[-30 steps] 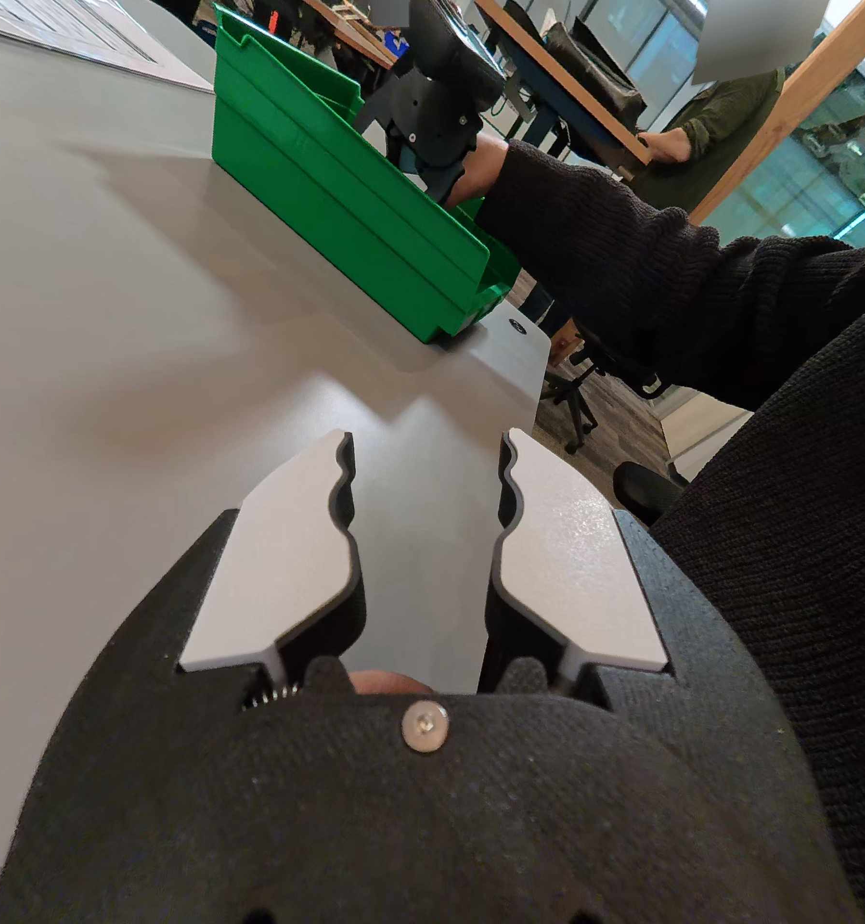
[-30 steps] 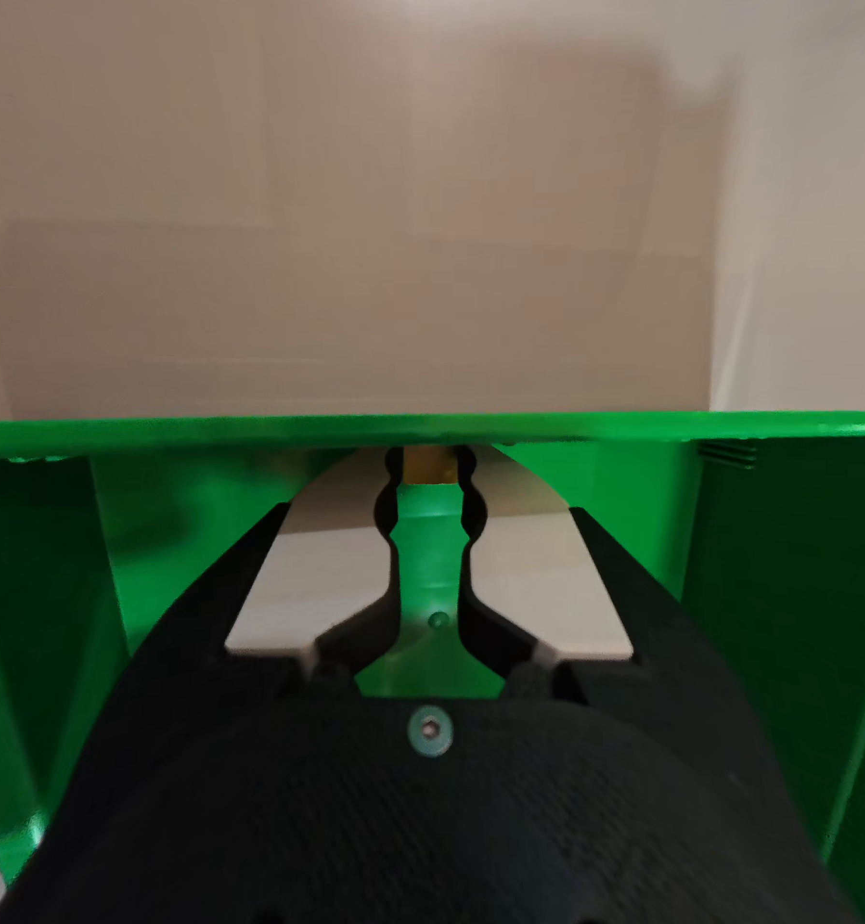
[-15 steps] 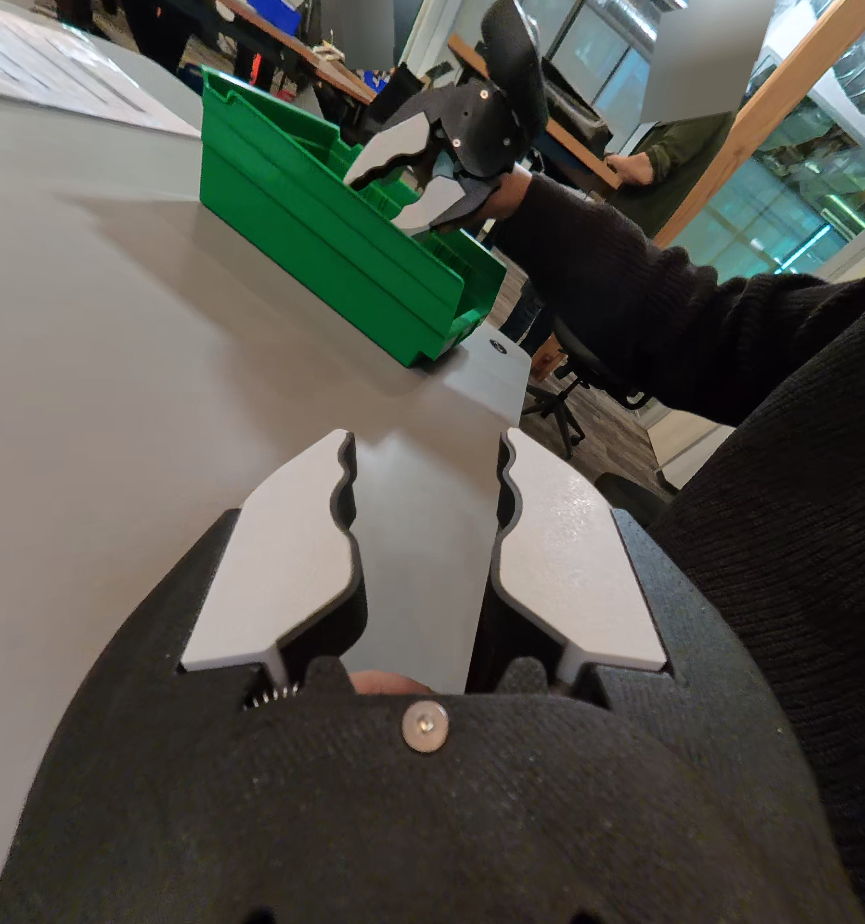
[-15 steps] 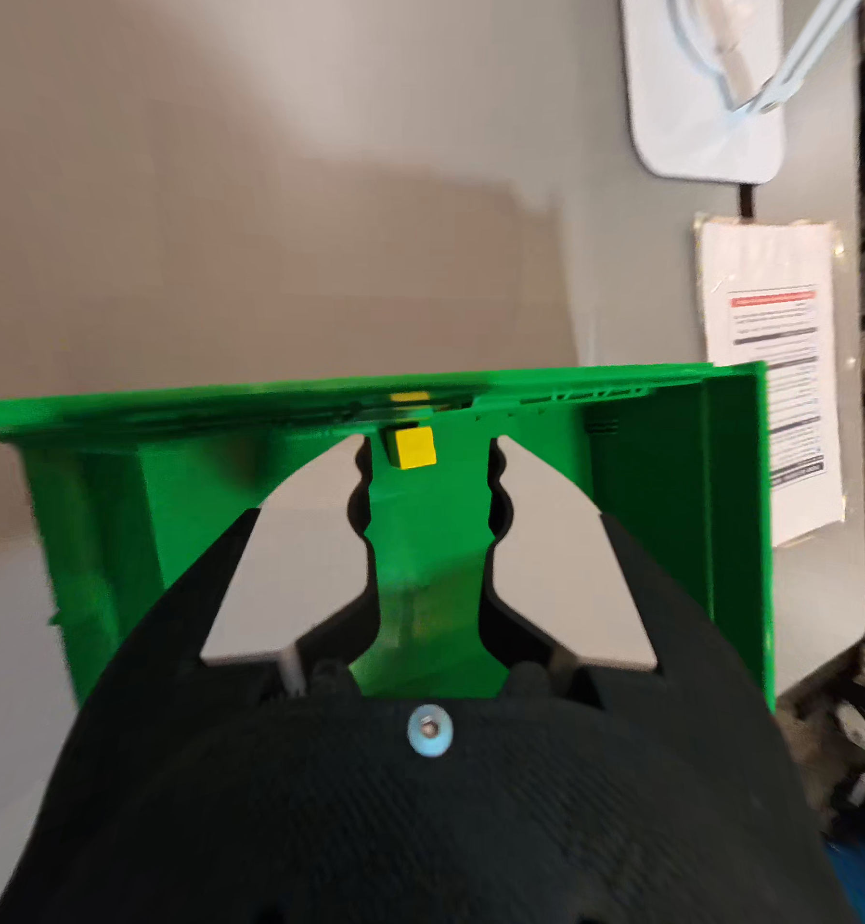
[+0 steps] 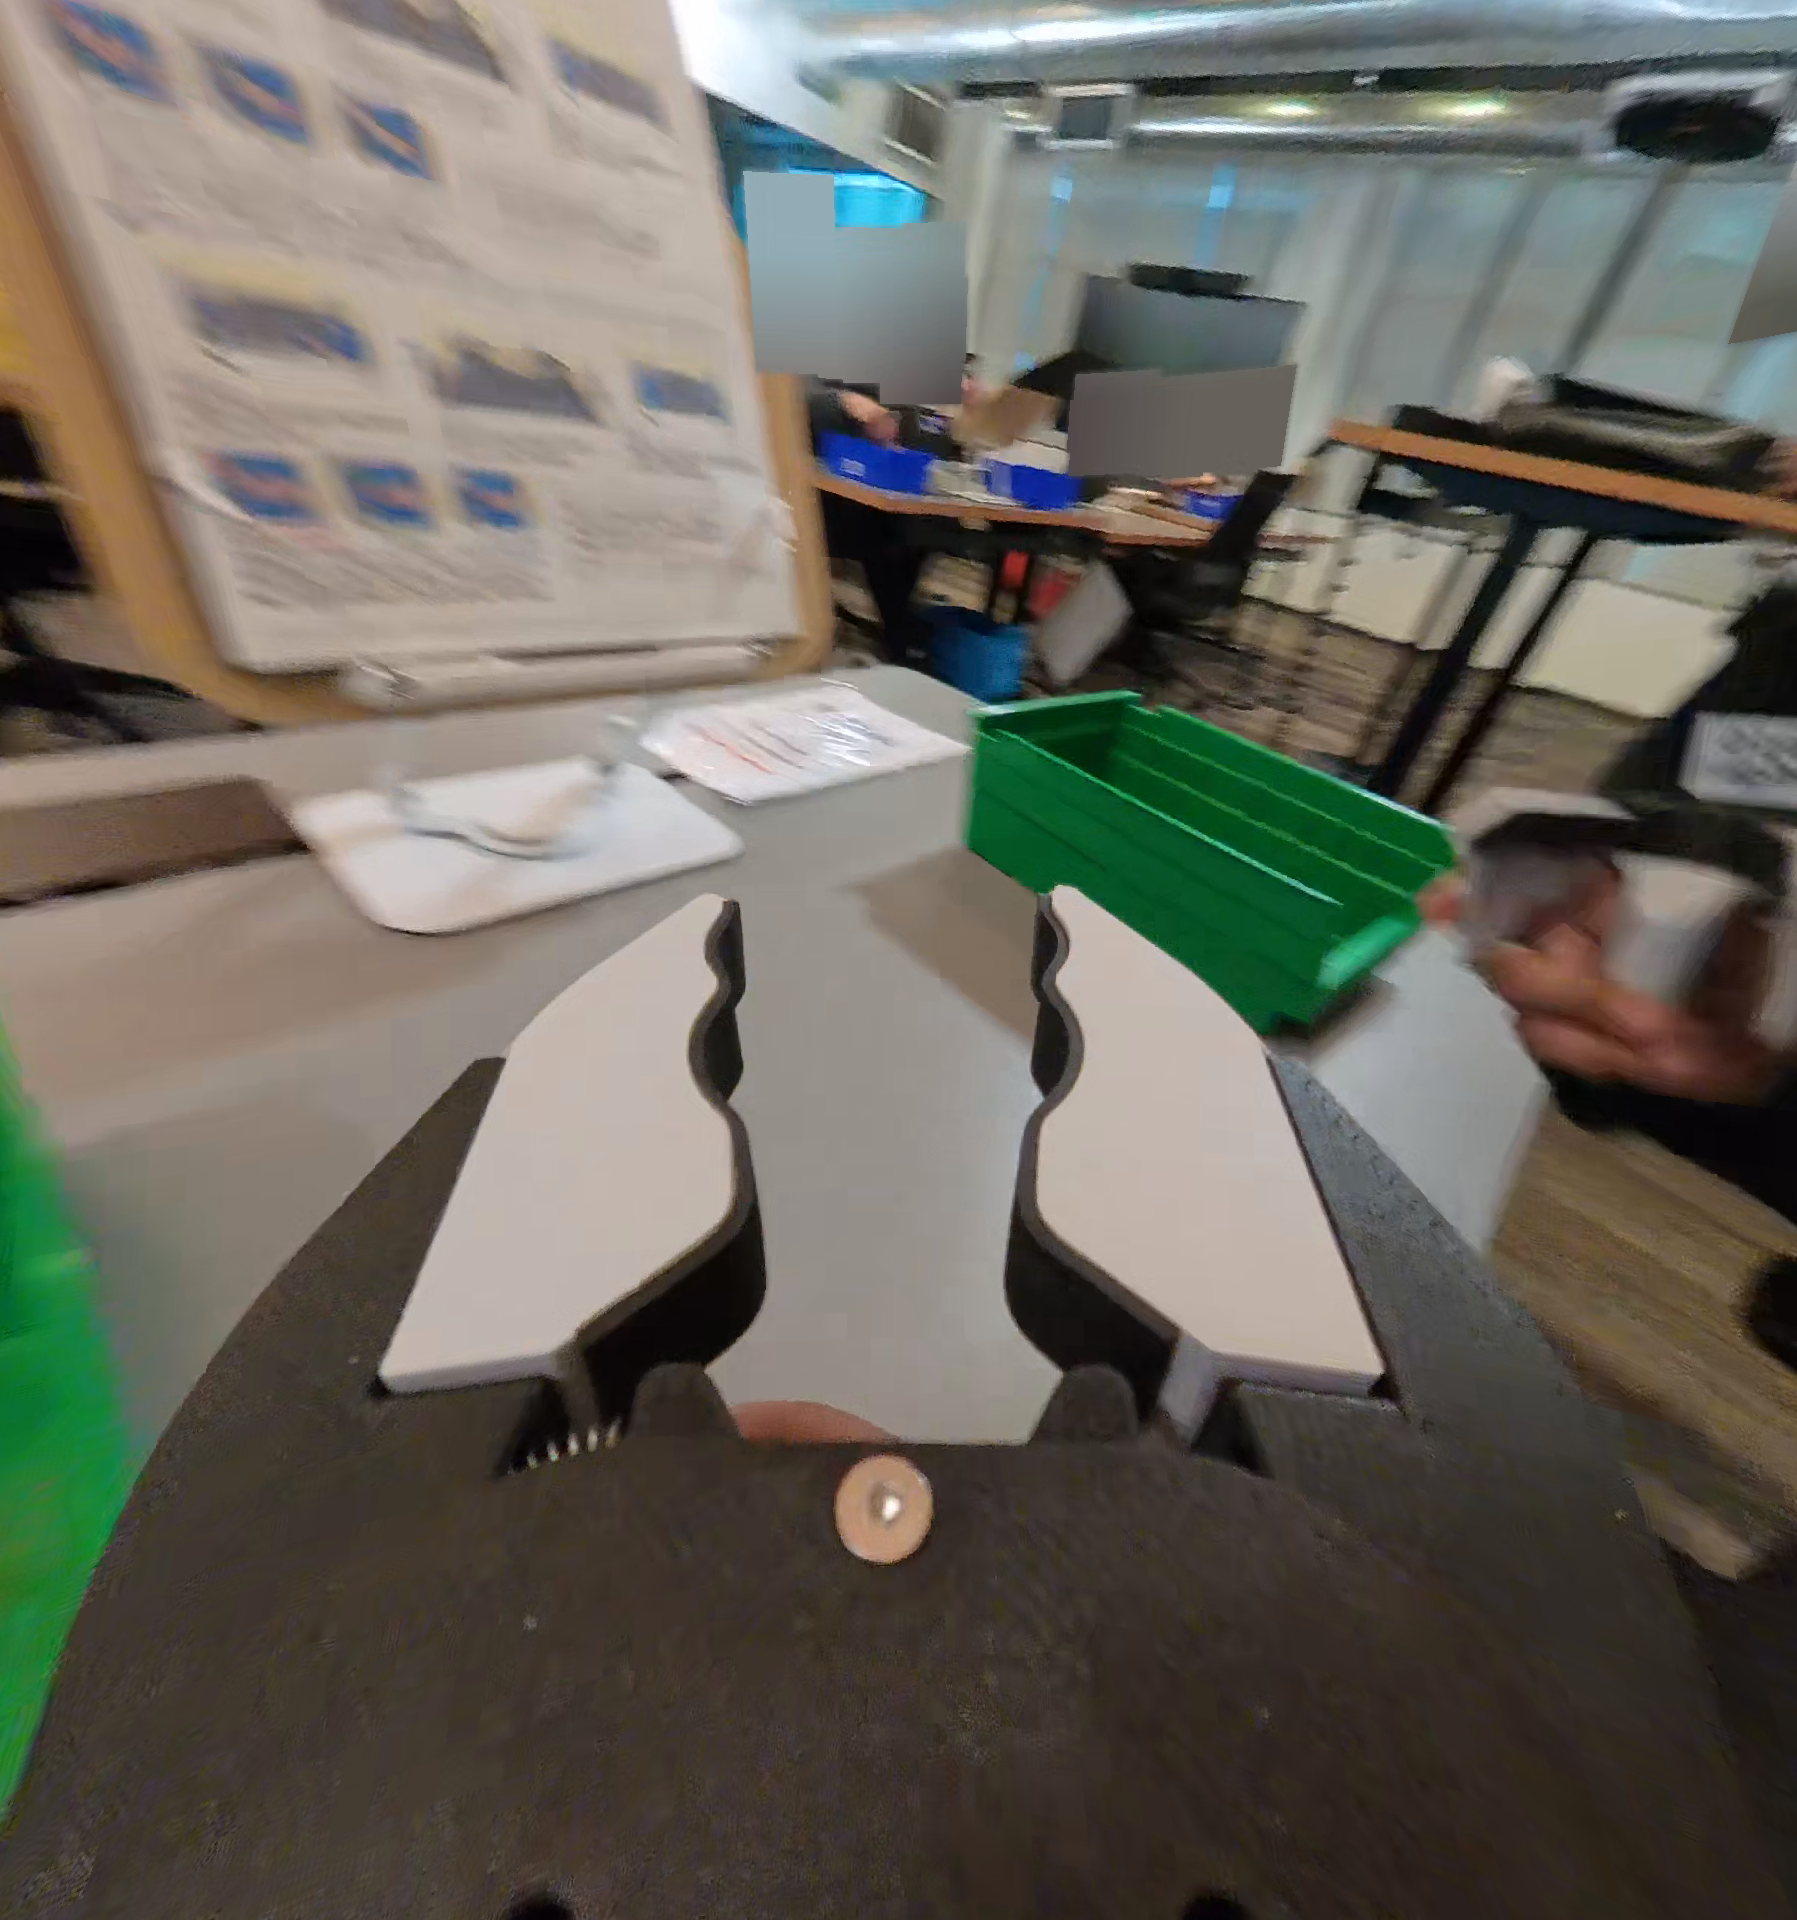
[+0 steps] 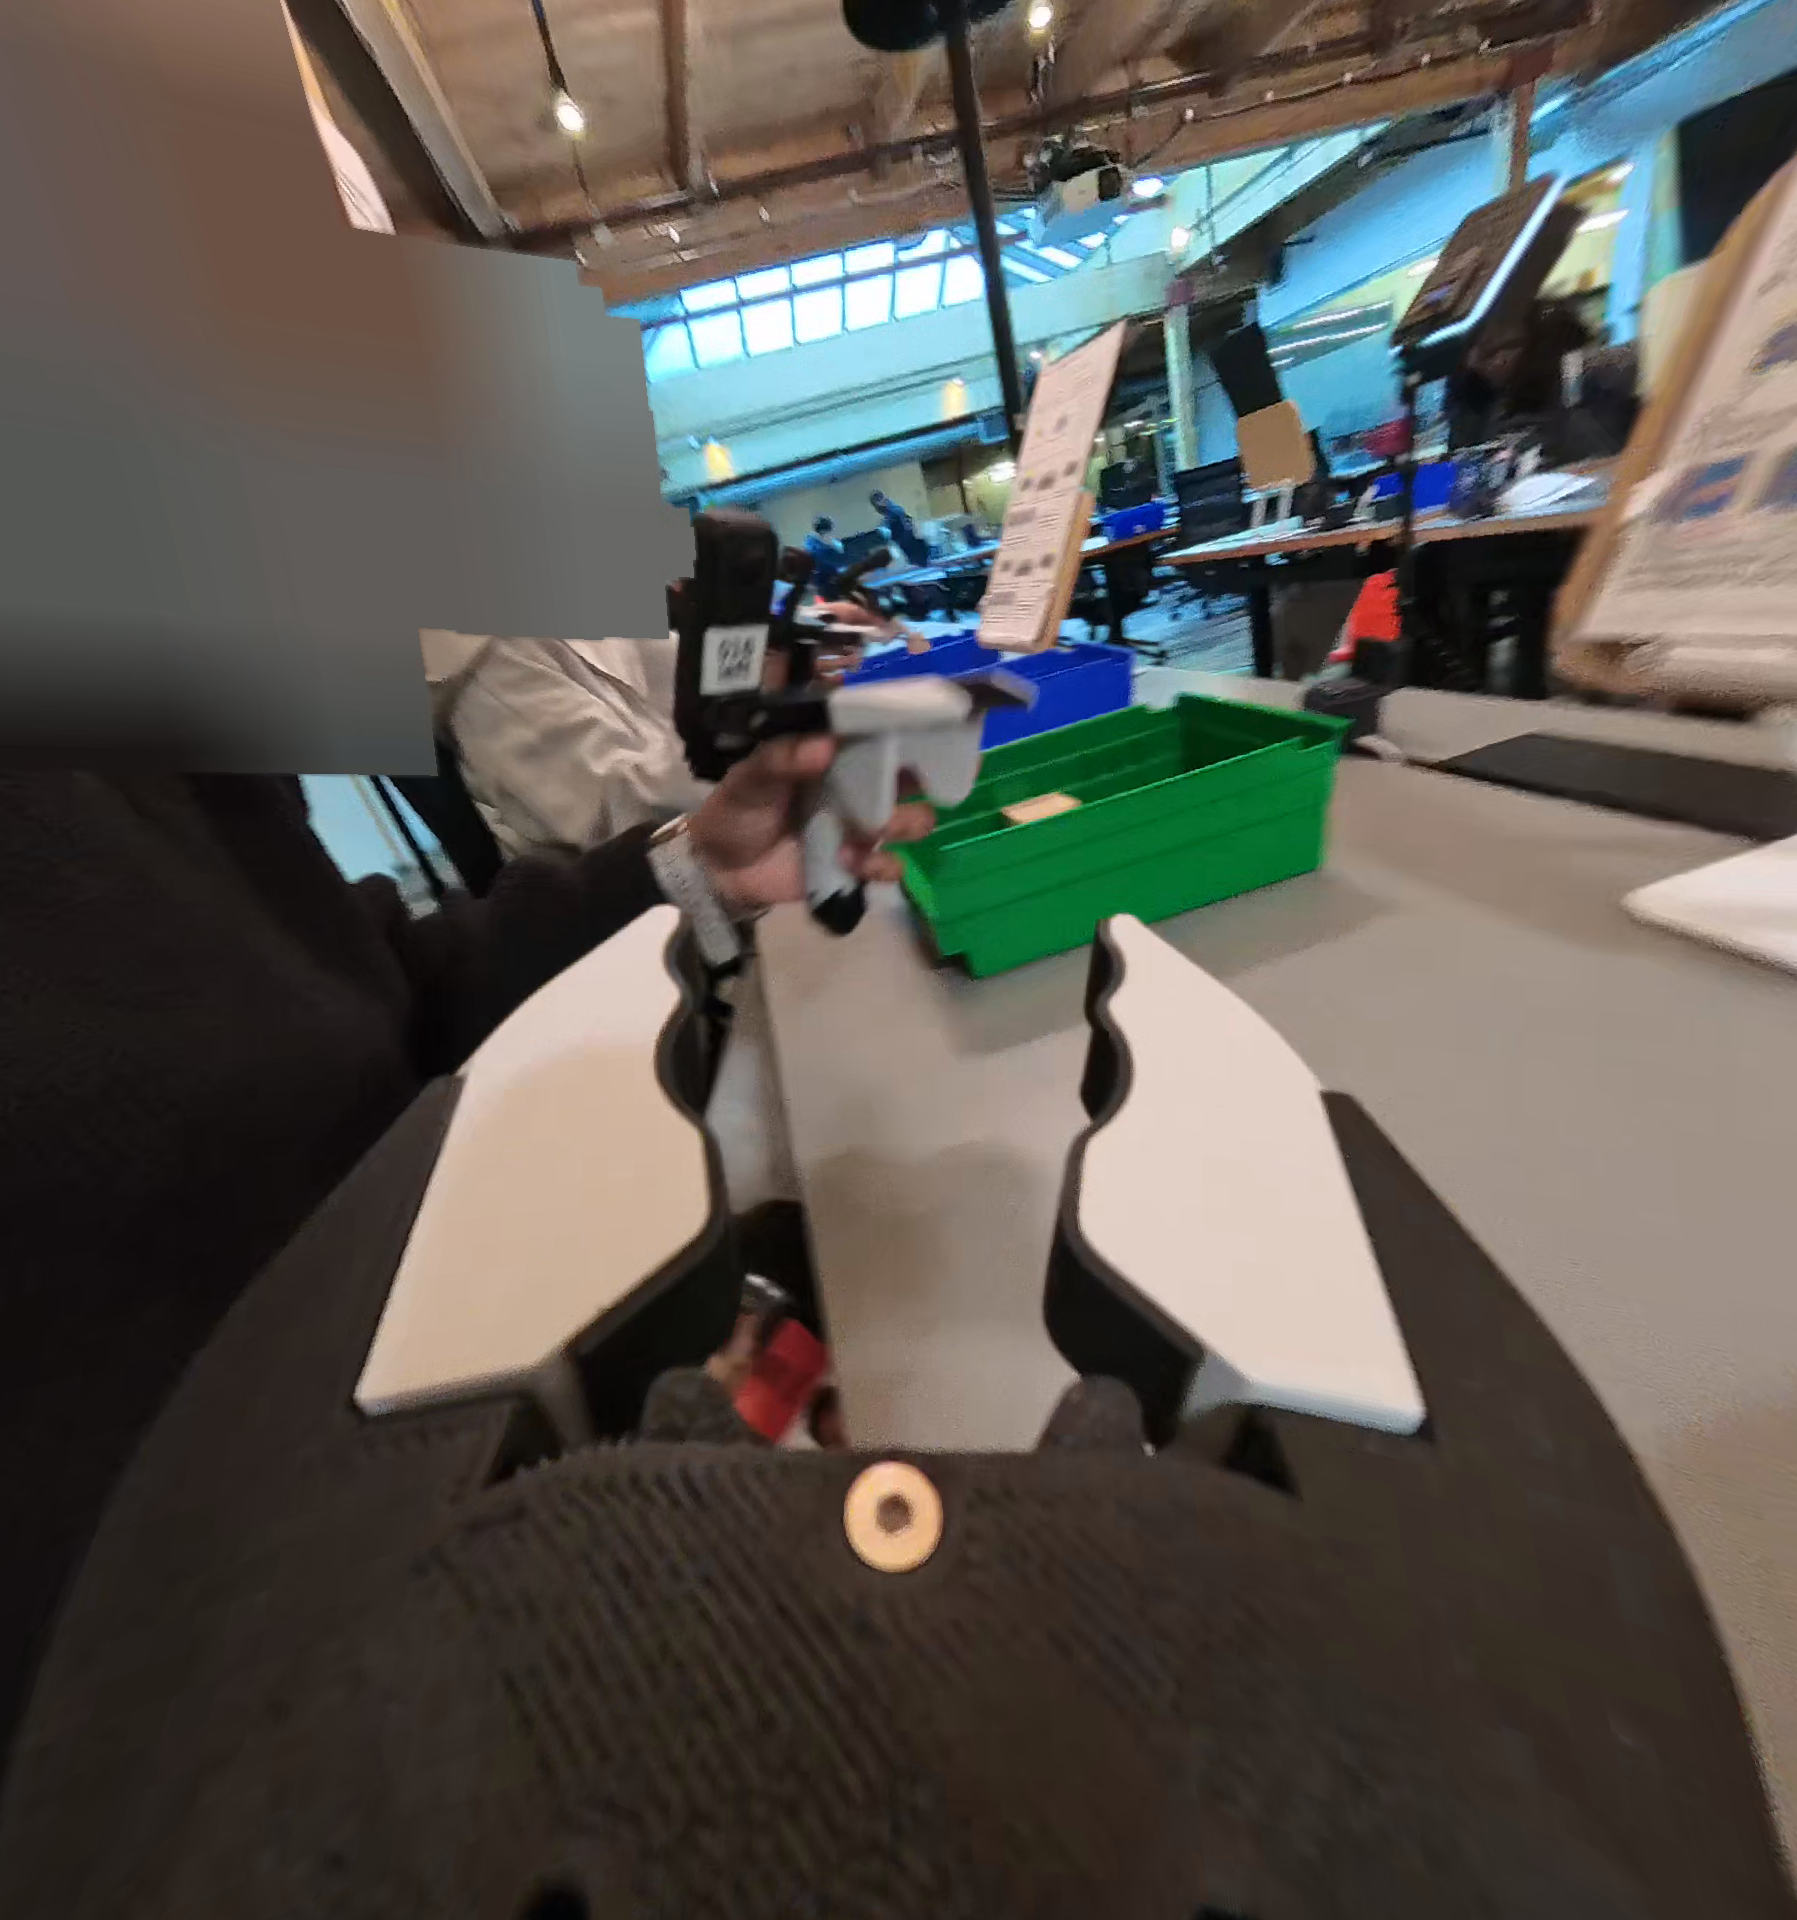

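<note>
Two green ribbed-walled bins (image 5: 1195,842) (image 6: 1133,821) sit on grey table (image 5: 873,1091), both grippers empty

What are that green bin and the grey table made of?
The green bin looks like moulded plastic: uniform bright colour, slight sheen, stepped ribbed walls. The grey table seems a smooth matte laminate, though only its flat, evenly coloured top shows, so that is uncertain.

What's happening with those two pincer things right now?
Left hand-held gripper open, empty, over table. Right hand-held gripper open, empty. Green bins ahead of both, untouched.
</note>
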A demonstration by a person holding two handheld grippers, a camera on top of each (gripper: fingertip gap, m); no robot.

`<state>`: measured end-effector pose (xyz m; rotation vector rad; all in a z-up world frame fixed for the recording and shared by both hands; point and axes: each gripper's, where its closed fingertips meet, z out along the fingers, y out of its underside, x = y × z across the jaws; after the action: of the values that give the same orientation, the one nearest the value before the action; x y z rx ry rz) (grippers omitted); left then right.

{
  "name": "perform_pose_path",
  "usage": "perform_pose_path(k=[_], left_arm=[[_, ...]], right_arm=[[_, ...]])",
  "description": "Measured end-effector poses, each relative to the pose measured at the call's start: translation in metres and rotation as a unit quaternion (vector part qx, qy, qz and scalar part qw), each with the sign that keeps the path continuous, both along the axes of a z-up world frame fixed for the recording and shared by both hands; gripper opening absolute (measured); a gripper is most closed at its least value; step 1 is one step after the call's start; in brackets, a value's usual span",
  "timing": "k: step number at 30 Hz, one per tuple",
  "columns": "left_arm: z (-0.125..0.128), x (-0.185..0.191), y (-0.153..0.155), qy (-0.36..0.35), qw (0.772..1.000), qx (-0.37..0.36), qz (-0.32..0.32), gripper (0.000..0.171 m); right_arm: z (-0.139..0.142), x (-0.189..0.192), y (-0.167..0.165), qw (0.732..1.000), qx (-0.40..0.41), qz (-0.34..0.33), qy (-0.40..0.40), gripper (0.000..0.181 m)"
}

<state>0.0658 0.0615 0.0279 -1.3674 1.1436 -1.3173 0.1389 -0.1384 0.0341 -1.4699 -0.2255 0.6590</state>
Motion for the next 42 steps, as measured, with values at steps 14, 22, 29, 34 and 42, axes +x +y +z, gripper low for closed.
perform_pose_path(k=[14, 22, 29, 34, 42], left_arm=[[-0.112, -0.076, 0.182, 0.507, 0.800, 0.288, -0.141, 0.060], [-0.176, -0.067, 0.214, 0.595, 0.731, 0.278, -0.187, 0.051], [-0.189, -0.068, 0.215, 0.612, 0.705, 0.292, -0.208, 0.040], [-0.193, -0.069, 0.216, 0.619, 0.690, 0.307, -0.215, 0.031], [-0.115, -0.033, 0.216, 0.503, 0.809, 0.261, -0.154, 0.030]], right_arm=[[-0.081, -0.099, 0.022, 0.979, -0.138, 0.142, 0.040, 0.071], [-0.085, -0.094, 0.029, 0.982, -0.146, 0.119, 0.011, 0.069], [-0.094, -0.090, 0.031, 0.979, -0.161, 0.121, 0.033, 0.068], [-0.093, -0.085, 0.031, 0.979, -0.158, 0.121, 0.046, 0.066], [-0.094, -0.085, 0.029, 0.980, -0.158, 0.119, 0.033, 0.064]])
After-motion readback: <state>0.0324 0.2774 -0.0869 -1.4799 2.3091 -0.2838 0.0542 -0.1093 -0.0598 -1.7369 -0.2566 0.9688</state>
